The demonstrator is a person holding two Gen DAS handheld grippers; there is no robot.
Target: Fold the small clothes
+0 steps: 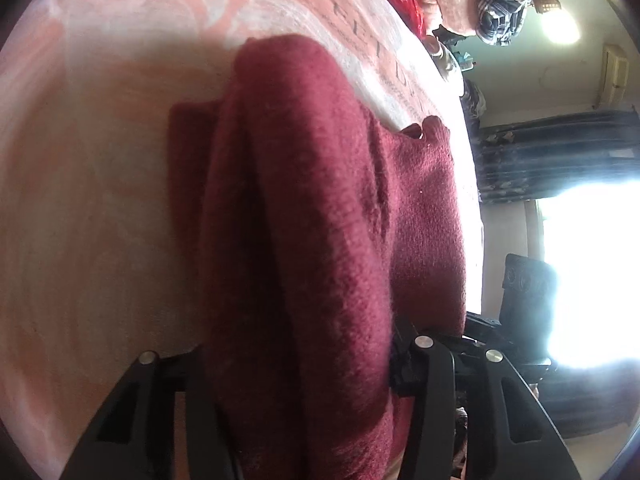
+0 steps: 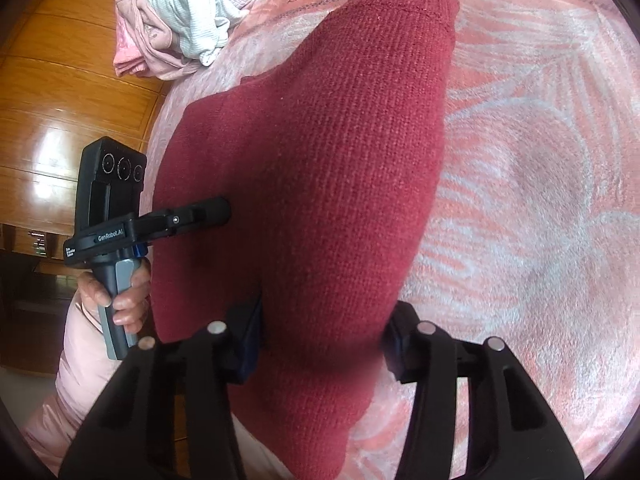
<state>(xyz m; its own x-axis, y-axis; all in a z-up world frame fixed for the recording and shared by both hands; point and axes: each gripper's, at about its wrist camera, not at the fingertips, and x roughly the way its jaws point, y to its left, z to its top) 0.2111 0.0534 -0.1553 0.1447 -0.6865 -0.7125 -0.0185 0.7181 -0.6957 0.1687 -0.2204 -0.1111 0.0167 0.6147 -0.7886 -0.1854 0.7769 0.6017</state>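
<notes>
Both grippers clamp the maroon sweater, lifted above the pink blanket. The right gripper bites its near edge at 6 o'clock; the left gripper pinches it at 9 o'clock (hand squeezing the handle).

A pink blanket-covered bed carries a maroon sweater and piled clothes.
</notes>
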